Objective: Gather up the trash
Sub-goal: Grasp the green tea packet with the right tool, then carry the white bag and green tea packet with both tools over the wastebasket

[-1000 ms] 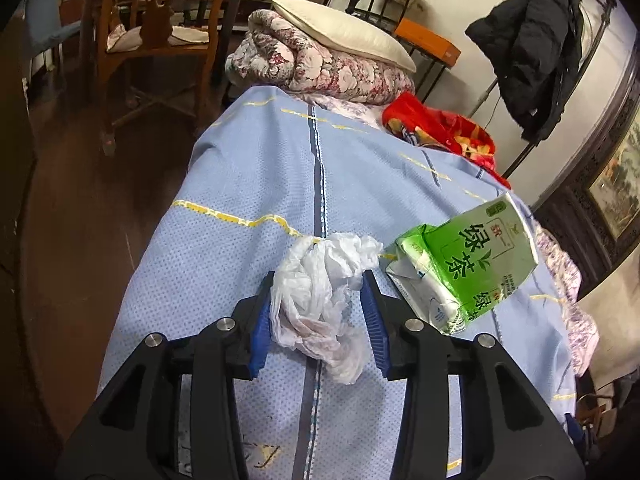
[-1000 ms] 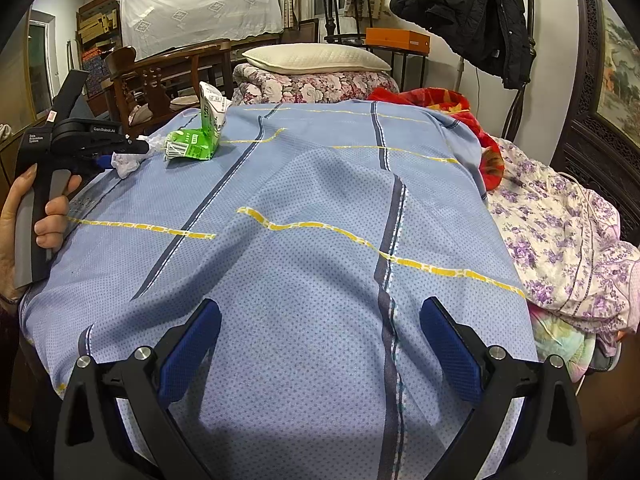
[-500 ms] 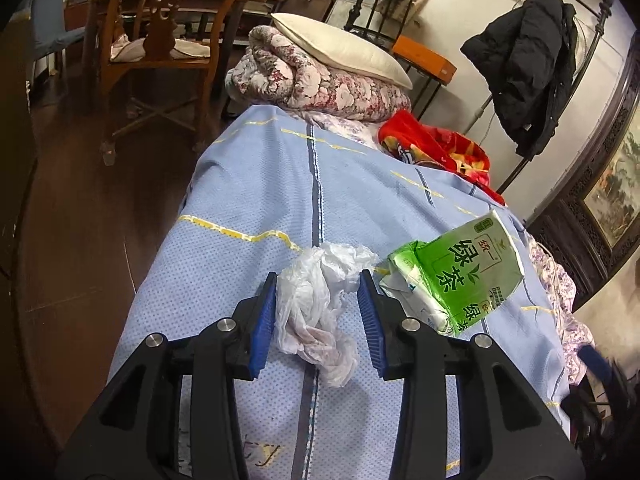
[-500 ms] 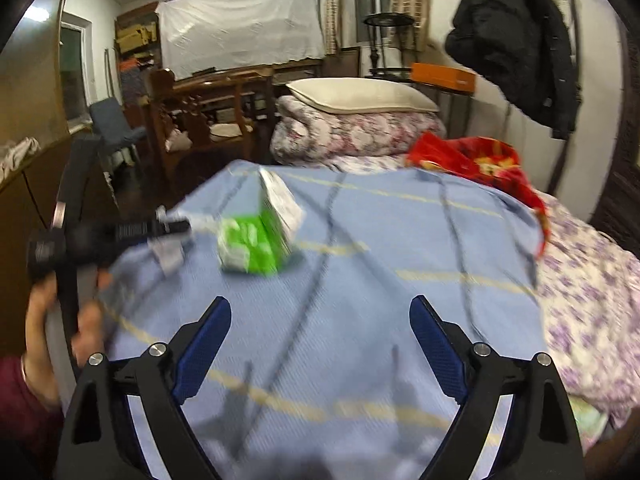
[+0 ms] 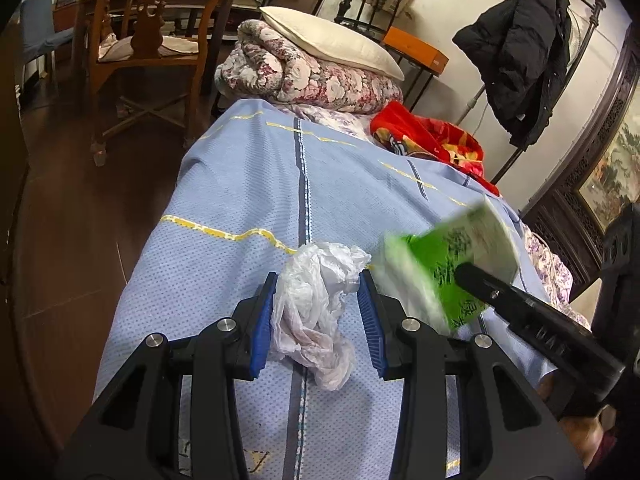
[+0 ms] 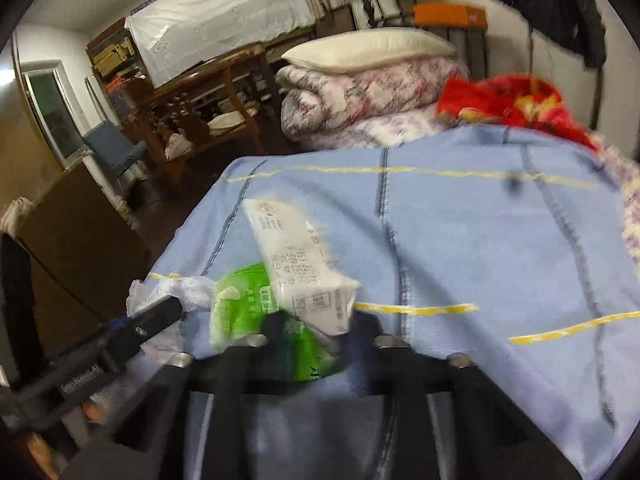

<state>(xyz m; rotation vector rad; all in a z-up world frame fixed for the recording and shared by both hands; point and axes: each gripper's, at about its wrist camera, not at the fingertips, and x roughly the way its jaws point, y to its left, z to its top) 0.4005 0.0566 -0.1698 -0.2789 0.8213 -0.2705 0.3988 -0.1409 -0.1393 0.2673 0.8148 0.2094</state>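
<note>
A crumpled white plastic bag (image 5: 316, 304) lies on the blue bedspread (image 5: 248, 184), between the blue pads of my left gripper (image 5: 318, 320). The jaws stand close on both sides of it. A green and white tea carton (image 5: 448, 264) sits just right of it, blurred. In the right wrist view the carton (image 6: 288, 280) fills the space between my right gripper's fingers (image 6: 312, 332), which are narrowed around it; the view is blurred. The right gripper's finger (image 5: 520, 312) reaches the carton from the right. The bag (image 6: 176, 292) and the left gripper (image 6: 120, 336) show at left.
A folded floral quilt (image 5: 312, 76) with a pillow (image 5: 332, 40) lies at the bed's far end, next to a red blanket (image 5: 432, 136). A wooden chair (image 5: 148, 48) stands on the dark floor at left. A black coat (image 5: 520, 60) hangs at right.
My right gripper swept left across the bed to the tea carton and its jaws narrowed around it. The carton has tilted. My left gripper stayed at the plastic bag.
</note>
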